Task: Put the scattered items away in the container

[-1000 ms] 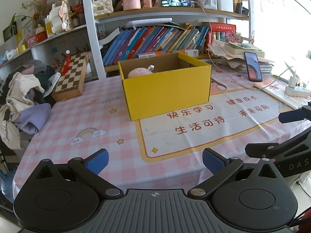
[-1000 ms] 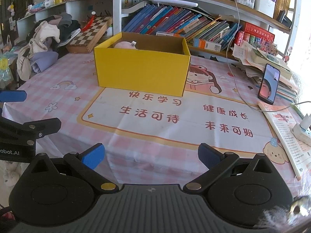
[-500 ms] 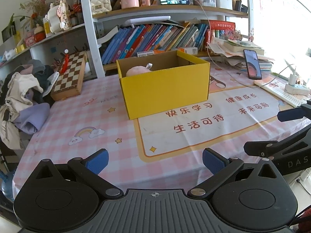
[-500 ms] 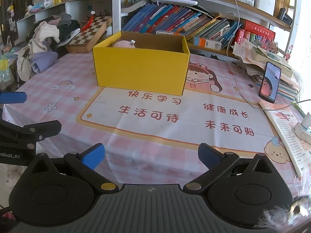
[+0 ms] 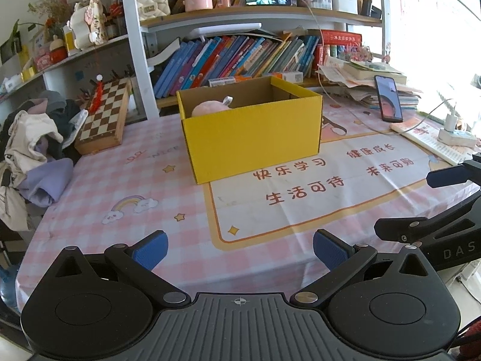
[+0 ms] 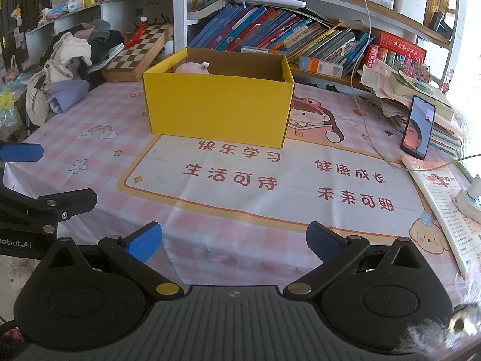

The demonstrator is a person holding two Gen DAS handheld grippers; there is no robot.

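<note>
Left gripper (image 5: 240,248) and right gripper (image 6: 231,240) both hover over the table's near edge, jaws spread wide, holding nothing. Yellow cardboard box (image 5: 252,138) sits mid-table toward the far edge, pink plush toy (image 5: 209,109) inside at its far-left corner.

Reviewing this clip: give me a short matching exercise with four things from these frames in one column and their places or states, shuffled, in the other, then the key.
Things:
1. pink plush toy
2. chessboard
3. phone
4. left gripper

Places or states:
A. propped upright, screen lit, at the table's right
B. open, holding nothing
C. inside the yellow box
D. leaning behind the box, near the clothes pile

Pairs: 1-C, 2-D, 3-A, 4-B
</note>
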